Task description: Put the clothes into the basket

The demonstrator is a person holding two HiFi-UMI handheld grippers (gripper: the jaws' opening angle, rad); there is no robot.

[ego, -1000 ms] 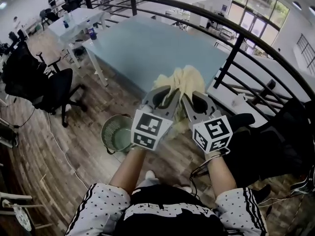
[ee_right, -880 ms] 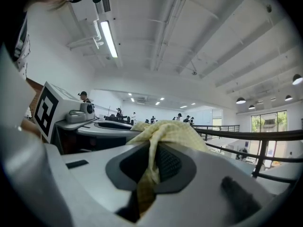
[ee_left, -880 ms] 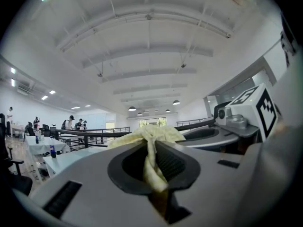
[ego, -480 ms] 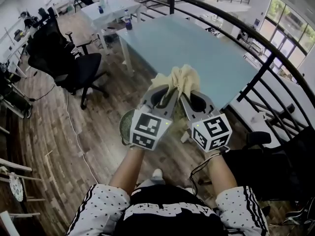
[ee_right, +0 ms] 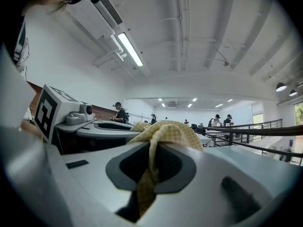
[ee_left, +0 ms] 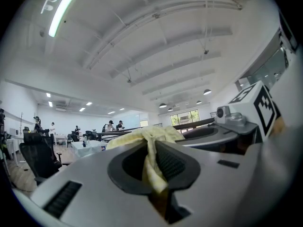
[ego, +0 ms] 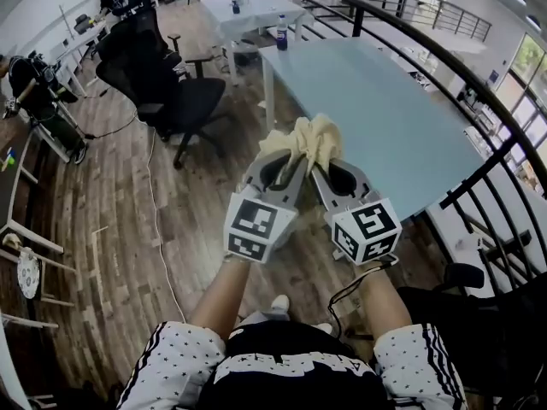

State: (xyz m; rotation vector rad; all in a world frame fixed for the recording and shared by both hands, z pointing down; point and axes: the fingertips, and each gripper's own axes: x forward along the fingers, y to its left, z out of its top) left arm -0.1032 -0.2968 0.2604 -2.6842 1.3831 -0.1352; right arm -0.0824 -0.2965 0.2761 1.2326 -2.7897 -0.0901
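Both grippers pinch one yellow cloth, held in the air out front

Left gripper [ego: 289,165] and right gripper [ego: 323,167] sit side by side ahead of the person's chest, tips angled in toward each other to make a V. Both point roughly level, with the marker cubes [ego: 256,225] facing up at the head camera. Bare forearms [ego: 224,297] reach straight forward from the dotted sleeves [ego: 175,366], elbows tucked close to the body.

Left jaws are narrow and clamped on a fold of the yellow cloth [ego: 308,135]; the fabric runs down through the gap between the ribbed pads. Right jaws are the same, nearly closed on a checked yellow fold hanging through their gap. The cloth bunches up over both sets of tips and bridges the two grippers. It is off any surface, above the wooden floor [ego: 111,229] and just in front of the near corner of the pale blue desk [ego: 385,118].

A black office chair [ego: 171,96] stands left of the desk, and a dark railing [ego: 479,79] curves round the right side
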